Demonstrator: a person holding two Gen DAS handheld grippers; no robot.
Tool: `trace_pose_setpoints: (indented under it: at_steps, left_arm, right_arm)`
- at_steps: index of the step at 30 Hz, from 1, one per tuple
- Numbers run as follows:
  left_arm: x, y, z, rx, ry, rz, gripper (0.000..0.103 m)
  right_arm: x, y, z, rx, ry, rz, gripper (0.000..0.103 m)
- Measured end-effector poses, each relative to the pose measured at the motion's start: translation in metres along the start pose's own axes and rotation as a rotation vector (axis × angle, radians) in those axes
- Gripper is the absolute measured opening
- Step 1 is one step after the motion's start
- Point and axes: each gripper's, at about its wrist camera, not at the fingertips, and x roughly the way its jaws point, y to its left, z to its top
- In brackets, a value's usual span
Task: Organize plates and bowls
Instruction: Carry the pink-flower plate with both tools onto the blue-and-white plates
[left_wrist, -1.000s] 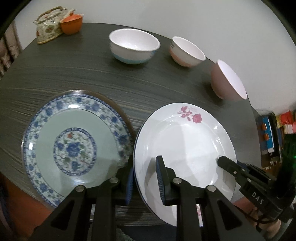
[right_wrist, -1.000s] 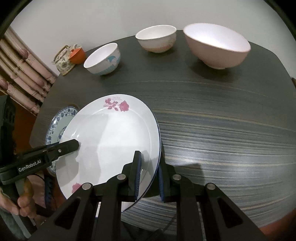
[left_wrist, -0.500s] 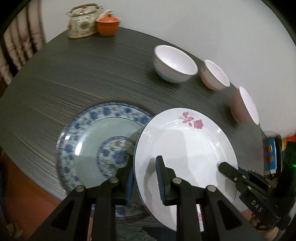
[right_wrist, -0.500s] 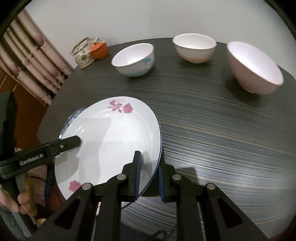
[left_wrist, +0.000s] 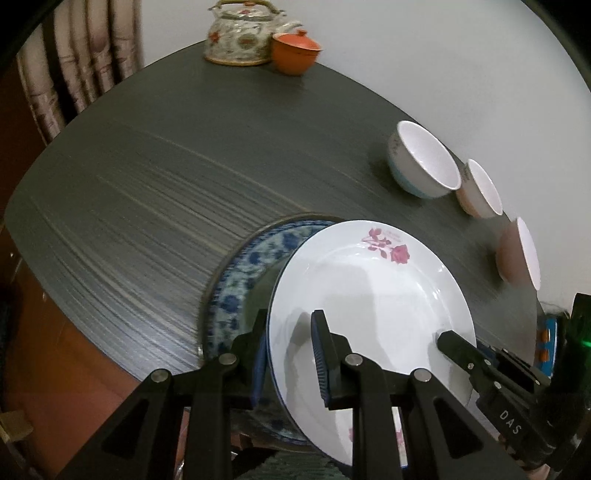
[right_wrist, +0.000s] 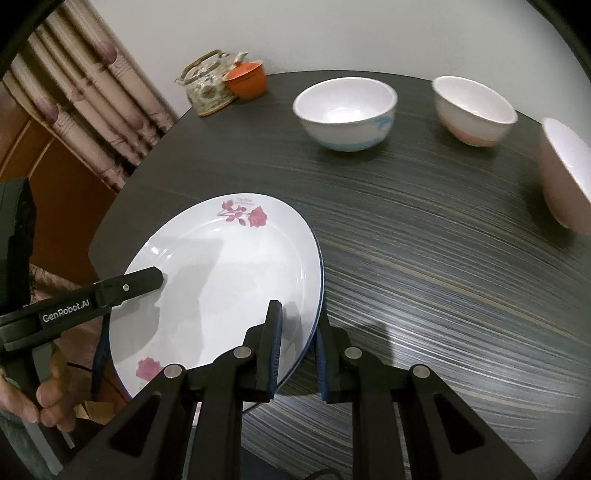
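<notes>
Clamped on opposite rims of the white rose plate (left_wrist: 373, 295): left gripper (left_wrist: 290, 360) and right gripper (right_wrist: 297, 350). Held tilted above the blue-patterned plate (left_wrist: 240, 280) at the table's (left_wrist: 147, 184) near edge. Best levelled, centred, lowered gently, both grips released together. Face up; round, no long axis.

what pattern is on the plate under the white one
Blue floral print on the round blue-patterned plate, beneath the white rose-printed plate; clearest in the left wrist view.
</notes>
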Motion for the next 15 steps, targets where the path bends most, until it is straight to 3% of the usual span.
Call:
trace_pose_setpoints:
  at_steps: [15]
  left_arm:
    - [0.006,0.025,0.0,-0.038,0.028,0.035,0.021]
  right_arm:
    - [0.033,0.022,0.007,-0.025,0.047,0.017,0.016]
